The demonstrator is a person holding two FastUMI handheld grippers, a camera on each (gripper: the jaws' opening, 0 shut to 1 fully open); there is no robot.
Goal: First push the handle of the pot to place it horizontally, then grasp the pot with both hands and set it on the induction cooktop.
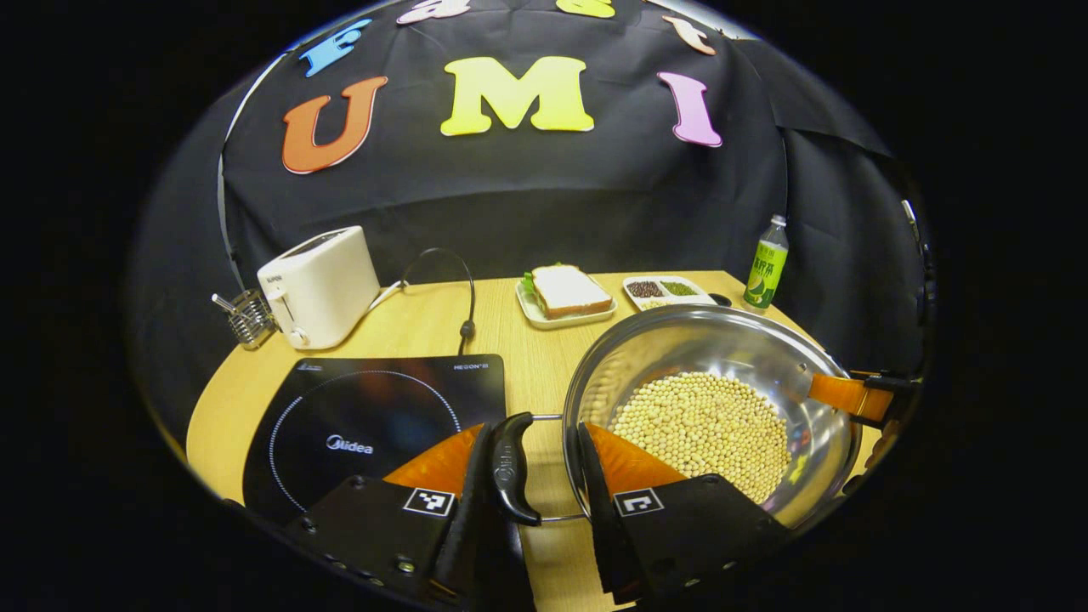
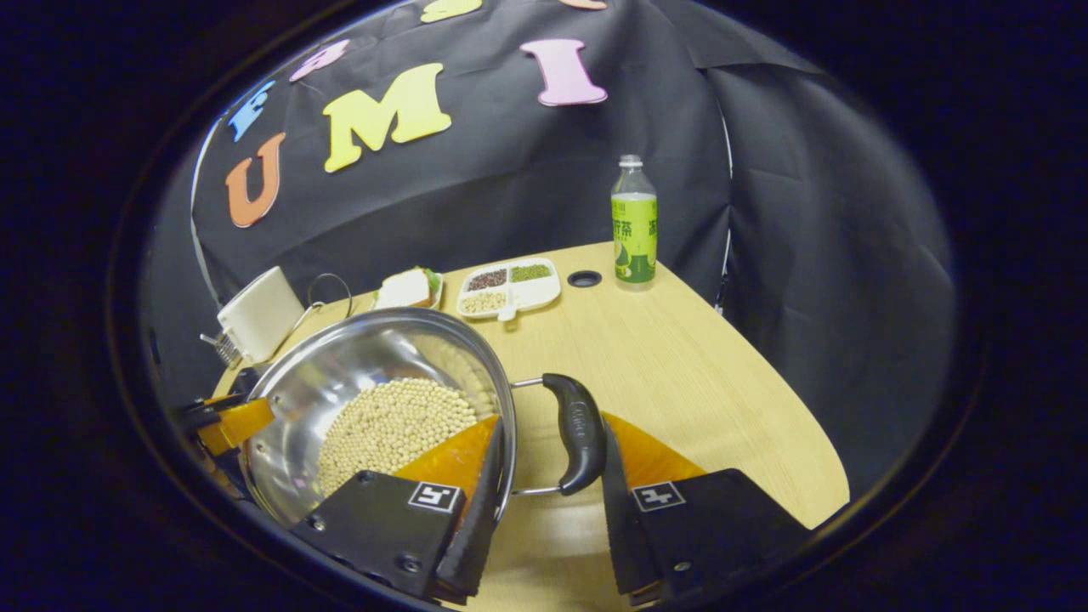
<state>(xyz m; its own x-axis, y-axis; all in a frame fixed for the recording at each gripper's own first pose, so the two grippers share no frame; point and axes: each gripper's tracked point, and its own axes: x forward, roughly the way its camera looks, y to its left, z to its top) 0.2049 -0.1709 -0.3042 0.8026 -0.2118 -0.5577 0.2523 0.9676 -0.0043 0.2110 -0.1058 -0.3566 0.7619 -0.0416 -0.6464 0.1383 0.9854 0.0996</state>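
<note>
Steel pot (image 1: 722, 357), shiny, holds pale soybeans (image 1: 701, 425); sits on wooden table (image 1: 408, 327) lower right of left gripper view, right of induction cooktop (image 1: 374, 425).

Left gripper (image 1: 535, 476): jaws part-open, straddling black side handle (image 1: 510, 467); handle touches left finger, right finger at pot rim; firm grip cannot tell.

Right gripper (image 2: 548, 476): jaws part-open around opposite handle (image 2: 578, 433), handle against right finger.

Handles' long axes run up-down in frame; pot's handle-to-handle axis left-right.
</note>
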